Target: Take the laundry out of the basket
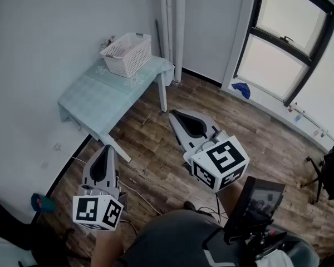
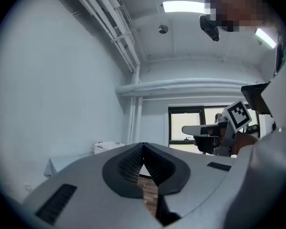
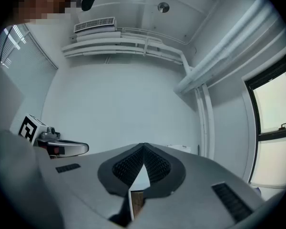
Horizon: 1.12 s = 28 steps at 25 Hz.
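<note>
Laundry basket point(image 1: 128, 53): a white lattice basket is sitting at the far end of the table, close to the wall and the corner pipes. What is lying inside it is not showing from here.

Table point(image 1: 94, 102): it is standing against the left wall and wearing a pale green checked cloth. Apart from the basket, its top is looking bare.

Left gripper point(image 1: 106, 148): it is hovering over the wooden floor point(image 1: 156, 160) just off the table's near corner, well apart from the basket. Its jaws are pressing together at the tips, with nothing between them.

Right gripper point(image 1: 176, 115): it is hanging over the floor to the right of the table, pointing toward the table's leg and nearer the basket than the left one, but touching nothing. Its jaws are meeting tip to tip and gripping nothing.

Pipes point(image 1: 172, 26): they are running up the corner behind the table.

Window point(image 1: 292, 43): it is filling the right-hand wall, with a blue cloth point(image 1: 241, 89) lying below its sill.

Chair point(image 1: 329, 174): a dark one is standing at the right edge.
</note>
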Motion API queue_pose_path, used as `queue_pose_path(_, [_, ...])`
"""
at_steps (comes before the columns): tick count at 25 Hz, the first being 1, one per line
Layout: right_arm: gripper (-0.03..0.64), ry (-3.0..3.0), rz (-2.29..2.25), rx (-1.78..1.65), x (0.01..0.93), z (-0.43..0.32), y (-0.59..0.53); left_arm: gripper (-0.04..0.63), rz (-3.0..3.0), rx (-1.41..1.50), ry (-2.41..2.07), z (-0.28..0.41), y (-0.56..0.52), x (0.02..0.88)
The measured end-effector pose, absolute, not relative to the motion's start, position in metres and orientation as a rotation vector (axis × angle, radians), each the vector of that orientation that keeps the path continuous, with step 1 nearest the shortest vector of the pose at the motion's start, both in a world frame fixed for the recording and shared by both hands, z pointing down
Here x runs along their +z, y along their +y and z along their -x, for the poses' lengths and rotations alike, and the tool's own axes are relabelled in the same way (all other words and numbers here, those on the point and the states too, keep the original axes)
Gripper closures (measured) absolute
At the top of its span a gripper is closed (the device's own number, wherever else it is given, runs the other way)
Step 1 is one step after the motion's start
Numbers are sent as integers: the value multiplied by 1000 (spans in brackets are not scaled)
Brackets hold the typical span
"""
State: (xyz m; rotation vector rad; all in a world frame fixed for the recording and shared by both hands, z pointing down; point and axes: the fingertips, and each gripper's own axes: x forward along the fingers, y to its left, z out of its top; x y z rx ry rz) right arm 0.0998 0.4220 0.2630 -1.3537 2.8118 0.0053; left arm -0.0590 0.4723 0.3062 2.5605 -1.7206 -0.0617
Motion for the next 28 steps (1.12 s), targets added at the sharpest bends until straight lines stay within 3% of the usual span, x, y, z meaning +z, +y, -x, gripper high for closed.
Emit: queue_pose_path(28, [601,2757,1462,-12,265,-48,457,586,-2747,-184,-1492,97,498,307])
